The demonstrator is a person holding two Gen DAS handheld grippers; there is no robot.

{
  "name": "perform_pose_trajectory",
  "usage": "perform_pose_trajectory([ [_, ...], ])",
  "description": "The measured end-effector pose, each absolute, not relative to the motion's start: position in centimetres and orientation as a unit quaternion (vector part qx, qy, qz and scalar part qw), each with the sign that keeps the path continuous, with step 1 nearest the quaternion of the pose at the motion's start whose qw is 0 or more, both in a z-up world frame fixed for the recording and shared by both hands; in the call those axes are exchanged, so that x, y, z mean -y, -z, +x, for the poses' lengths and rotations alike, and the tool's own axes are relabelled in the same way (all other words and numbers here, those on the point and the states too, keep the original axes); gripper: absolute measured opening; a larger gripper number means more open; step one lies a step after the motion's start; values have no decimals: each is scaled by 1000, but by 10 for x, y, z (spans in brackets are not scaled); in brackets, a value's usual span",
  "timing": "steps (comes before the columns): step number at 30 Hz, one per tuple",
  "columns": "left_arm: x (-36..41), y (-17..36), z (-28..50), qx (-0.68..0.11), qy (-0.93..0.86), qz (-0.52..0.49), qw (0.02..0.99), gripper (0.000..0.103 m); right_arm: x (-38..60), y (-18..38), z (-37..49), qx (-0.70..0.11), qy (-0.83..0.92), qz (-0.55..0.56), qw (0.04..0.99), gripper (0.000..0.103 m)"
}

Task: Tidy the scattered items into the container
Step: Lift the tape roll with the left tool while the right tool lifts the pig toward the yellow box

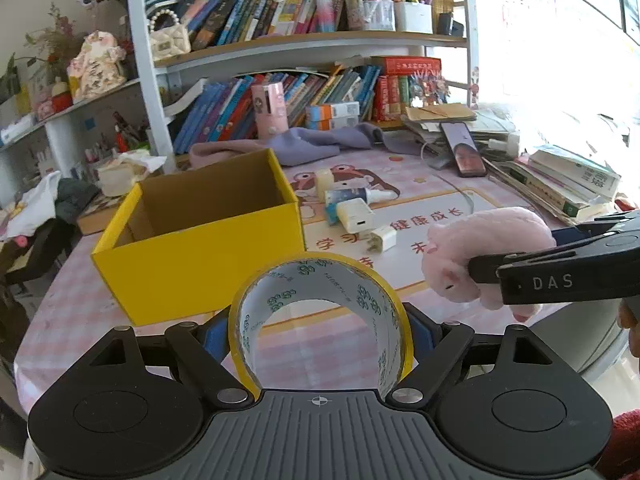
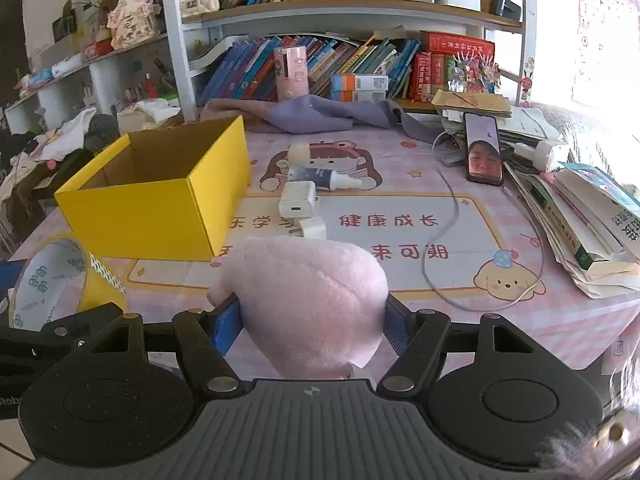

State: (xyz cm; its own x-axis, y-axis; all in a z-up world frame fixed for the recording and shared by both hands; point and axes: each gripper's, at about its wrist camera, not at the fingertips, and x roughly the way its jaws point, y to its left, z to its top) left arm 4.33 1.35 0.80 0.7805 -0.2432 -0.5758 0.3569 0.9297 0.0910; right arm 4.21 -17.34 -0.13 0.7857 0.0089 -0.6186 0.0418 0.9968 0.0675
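My left gripper (image 1: 320,330) is shut on a yellow roll of tape (image 1: 372,280), held upright above the table's near edge. The same tape roll (image 2: 52,280) shows at the left of the right wrist view. My right gripper (image 2: 314,316) is shut on a pink plush toy (image 2: 308,300), which also shows as the plush toy (image 1: 480,252) to the right of the tape. The open yellow box (image 1: 192,248) stands beyond and left of the tape; the box (image 2: 160,200) looks empty. On the mat beside it lie a spray bottle (image 2: 324,179), two white chargers (image 2: 298,200) and a small pale bottle (image 2: 299,153).
A phone (image 2: 483,152) with a white cable (image 2: 448,208) lies at the back right, next to a stack of books (image 2: 580,216). A purple cloth (image 2: 320,114) lies along the foot of the bookshelf (image 2: 340,12). Clothes pile up left of the table.
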Motion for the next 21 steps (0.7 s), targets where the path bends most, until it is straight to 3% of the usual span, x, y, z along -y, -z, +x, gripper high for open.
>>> perform_pose_trajectory([
  [21,-24,-10,40,-284,146,88,943,85,165,-4,38,-326,-11,26,945,68],
])
